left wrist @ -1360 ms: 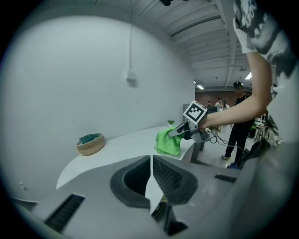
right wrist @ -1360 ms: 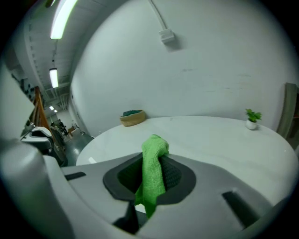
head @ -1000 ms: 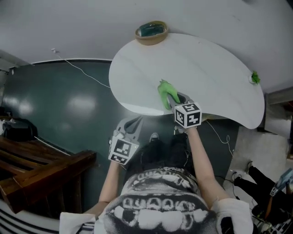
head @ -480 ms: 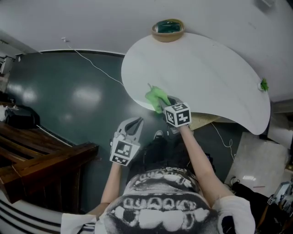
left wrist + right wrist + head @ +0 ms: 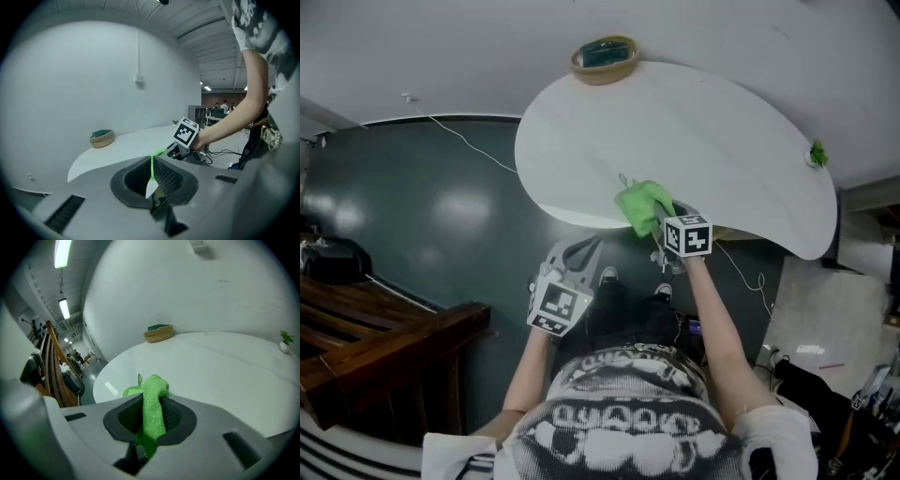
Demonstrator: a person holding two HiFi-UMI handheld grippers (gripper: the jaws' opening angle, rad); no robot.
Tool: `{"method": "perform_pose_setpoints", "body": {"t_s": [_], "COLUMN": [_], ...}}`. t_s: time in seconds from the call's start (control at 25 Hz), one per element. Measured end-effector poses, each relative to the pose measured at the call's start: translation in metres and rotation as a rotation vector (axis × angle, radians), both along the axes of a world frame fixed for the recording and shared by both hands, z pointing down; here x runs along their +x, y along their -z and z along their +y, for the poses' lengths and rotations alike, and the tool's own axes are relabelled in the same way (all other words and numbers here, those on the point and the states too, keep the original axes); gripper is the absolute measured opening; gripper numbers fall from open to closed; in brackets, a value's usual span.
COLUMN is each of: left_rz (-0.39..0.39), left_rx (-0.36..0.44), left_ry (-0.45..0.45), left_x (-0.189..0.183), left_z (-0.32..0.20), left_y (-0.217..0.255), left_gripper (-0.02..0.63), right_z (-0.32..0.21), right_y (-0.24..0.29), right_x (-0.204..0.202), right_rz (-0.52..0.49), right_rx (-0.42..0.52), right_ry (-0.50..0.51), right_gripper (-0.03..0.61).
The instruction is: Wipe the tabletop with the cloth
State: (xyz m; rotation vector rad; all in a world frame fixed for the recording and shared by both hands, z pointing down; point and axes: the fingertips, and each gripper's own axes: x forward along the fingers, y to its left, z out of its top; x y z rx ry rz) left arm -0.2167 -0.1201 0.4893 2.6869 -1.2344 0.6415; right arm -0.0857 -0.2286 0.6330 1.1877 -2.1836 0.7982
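A crumpled green cloth (image 5: 642, 205) lies on the near edge of the white curved tabletop (image 5: 722, 131). My right gripper (image 5: 662, 218) is shut on the cloth, its marker cube just off the table's edge. In the right gripper view the cloth (image 5: 153, 386) bulges up between the dark pads of the right gripper (image 5: 151, 405), with the tabletop (image 5: 225, 362) spreading beyond. My left gripper (image 5: 585, 247) hangs over the dark floor, short of the table, shut with nothing in it. The left gripper view looks past the left gripper (image 5: 151, 165) to the cloth (image 5: 159, 152) and the tabletop (image 5: 126, 145).
A tan bowl (image 5: 605, 58) with something dark green inside sits at the table's far edge by the white wall. A small green plant (image 5: 817, 155) stands at the table's right end. A cable (image 5: 459, 141) runs over the dark floor; wooden furniture (image 5: 384, 337) stands at the left.
My right gripper slid the cloth left along the table's near edge, then back to the right. The left gripper stayed low beside the table.
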Motion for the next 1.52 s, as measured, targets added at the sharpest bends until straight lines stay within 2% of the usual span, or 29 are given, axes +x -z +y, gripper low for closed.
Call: {"method": "perform_pose_setpoints", "body": {"t_s": [0.16,0.64,0.88,1.04,1.2,1.36,1.52], "left_rz": [0.008,-0.005,-0.014,-0.023,-0.045,-0.065,-0.073], "left_rx": [0.02,-0.015,-0.017,-0.016,-0.022,-0.032,-0.037], "left_ry": [-0.044,-0.17,-0.207,-0.192,-0.188,-0.199,-0.187], "left_x": [0.052,0.227,0.292,0.316,0.329,0.333,0.329], "left_z": [-0.005,0.014,0.028,0.037,0.047,0.062,0.074], "left_y": [0.007,0.002,0.001,-0.001,-0.006,-0.011,-0.009], "left_gripper": [0.014,0.014,0.014,0.014,0.014,0.014,0.014], "right_z": [0.005,0.054,0.096,0.12,0.136,0.144,0.146], "right_y": [-0.001,-0.005,-0.009,-0.011,-0.018,-0.019,-0.009], "right_x": [0.085,0.384,0.5,0.547,0.57,0.57,0.543], "right_rz": [0.037,0.101,0.123,0.129,0.104,0.086,0.016], "right_rx": [-0.005,-0.018,-0.034,-0.036,-0.033,-0.017,0.021], "right_ry": [-0.082,-0.422,-0.569,-0.614,-0.644,-0.641,-0.611], "right_gripper": [0.048,0.048,0.047,0.046,0.048,0.048,0.048]}}
